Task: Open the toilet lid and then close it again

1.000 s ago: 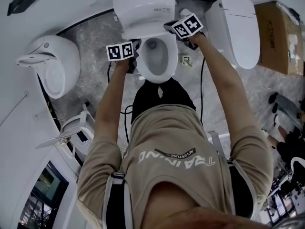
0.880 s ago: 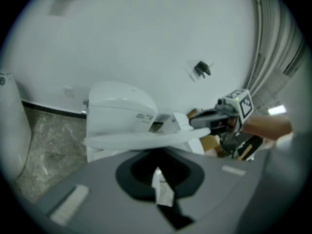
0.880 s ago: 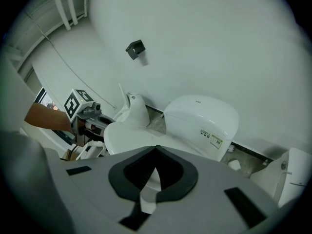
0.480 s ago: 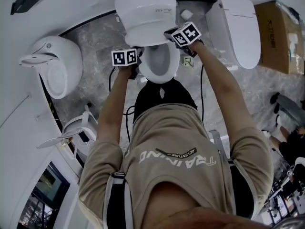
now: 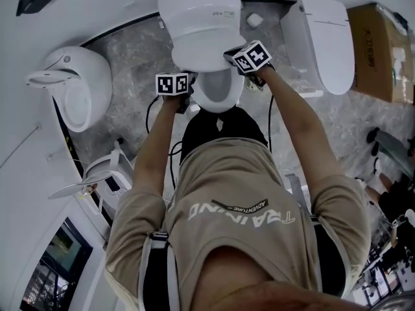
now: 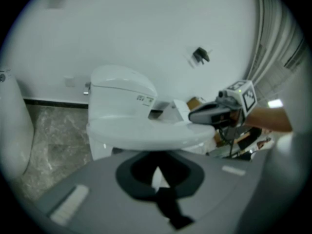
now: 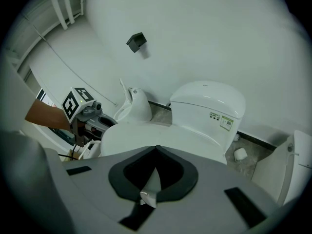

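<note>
The white toilet [image 5: 217,94] stands at top centre of the head view, its lid [image 5: 200,44] tilted partway down over the bowl. My left gripper [image 5: 183,78] is at the lid's left edge and my right gripper [image 5: 232,57] at its right edge. In the left gripper view the lid [image 6: 146,130] lies nearly level just beyond the shut left gripper [image 6: 157,177], with the right gripper [image 6: 214,113] across from it. The right gripper view has the lid [image 7: 146,135] ahead of the shut right gripper [image 7: 153,179]. Neither gripper holds anything.
A second toilet [image 5: 71,86] stands to the left and a third [image 5: 321,37] to the right. A cardboard box [image 5: 376,47] sits far right, a paper roll [image 5: 255,19] beside the tank. A loose seat [image 5: 97,177] and cables lie on the floor at left.
The lid has come further down over the bowl. Both grippers have moved down the picture, toward the person, along with its edges.
</note>
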Action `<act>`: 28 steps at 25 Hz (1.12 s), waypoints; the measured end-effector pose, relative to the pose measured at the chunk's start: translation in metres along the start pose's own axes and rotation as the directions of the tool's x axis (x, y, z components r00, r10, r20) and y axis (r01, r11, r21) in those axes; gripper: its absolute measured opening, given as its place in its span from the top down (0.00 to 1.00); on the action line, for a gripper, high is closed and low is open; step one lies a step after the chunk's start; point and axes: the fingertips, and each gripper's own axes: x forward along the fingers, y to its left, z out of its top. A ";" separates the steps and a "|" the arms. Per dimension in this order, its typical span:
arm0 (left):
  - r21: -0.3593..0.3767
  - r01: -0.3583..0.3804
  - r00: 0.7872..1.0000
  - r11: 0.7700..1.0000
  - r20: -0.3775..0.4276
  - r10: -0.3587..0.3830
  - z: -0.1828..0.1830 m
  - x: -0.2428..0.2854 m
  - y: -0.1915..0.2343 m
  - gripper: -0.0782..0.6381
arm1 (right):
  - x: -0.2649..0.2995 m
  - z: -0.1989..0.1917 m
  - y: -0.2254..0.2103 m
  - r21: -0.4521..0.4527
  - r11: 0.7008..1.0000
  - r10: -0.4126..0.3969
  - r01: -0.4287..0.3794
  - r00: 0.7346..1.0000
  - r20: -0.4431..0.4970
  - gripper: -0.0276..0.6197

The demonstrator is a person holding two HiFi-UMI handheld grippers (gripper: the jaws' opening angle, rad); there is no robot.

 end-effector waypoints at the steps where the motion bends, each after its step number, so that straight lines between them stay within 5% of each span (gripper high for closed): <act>1: 0.004 -0.001 1.000 1.000 -0.007 0.001 -0.004 0.001 -0.001 0.89 | 0.001 -0.004 0.001 0.001 1.000 -0.001 0.001 1.000 -0.004 0.94; 28: 0.045 0.002 0.981 0.999 -0.193 0.007 -0.093 0.013 -0.002 0.89 | 0.028 -0.076 0.030 0.026 1.000 0.016 -0.012 0.992 -0.126 0.94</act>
